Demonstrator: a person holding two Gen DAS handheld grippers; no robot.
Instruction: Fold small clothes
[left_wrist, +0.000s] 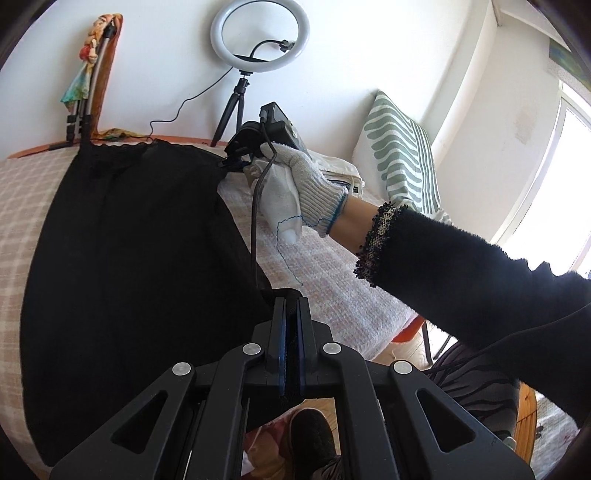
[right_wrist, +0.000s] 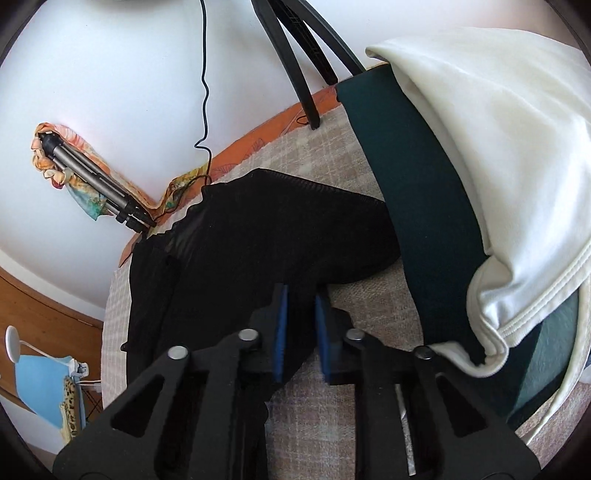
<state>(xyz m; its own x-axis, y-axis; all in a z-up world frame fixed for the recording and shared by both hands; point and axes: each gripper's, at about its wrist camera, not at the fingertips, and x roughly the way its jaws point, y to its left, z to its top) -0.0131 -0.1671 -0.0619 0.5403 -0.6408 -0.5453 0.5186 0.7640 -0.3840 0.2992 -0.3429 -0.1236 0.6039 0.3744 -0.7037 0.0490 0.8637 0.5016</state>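
A black garment (left_wrist: 129, 266) lies spread on the checked table cover (left_wrist: 22, 206). My left gripper (left_wrist: 291, 301) is shut on its near right edge, black cloth pinched between the blue pads. In the right wrist view the same garment (right_wrist: 258, 236) runs between the blue pads (right_wrist: 281, 332) of my right gripper (right_wrist: 301, 295), which stands slightly apart around the far edge. The right gripper (left_wrist: 236, 162) also shows in the left wrist view at the garment's far right corner, held by a white-gloved hand (left_wrist: 306, 177).
A ring light on a tripod (left_wrist: 258, 37) and a folded tripod (left_wrist: 85, 92) stand at the back wall. A pile of dark green (right_wrist: 424, 206) and white clothes (right_wrist: 498, 147) lies right of the garment. A striped cushion (left_wrist: 399, 147) leans at the back right.
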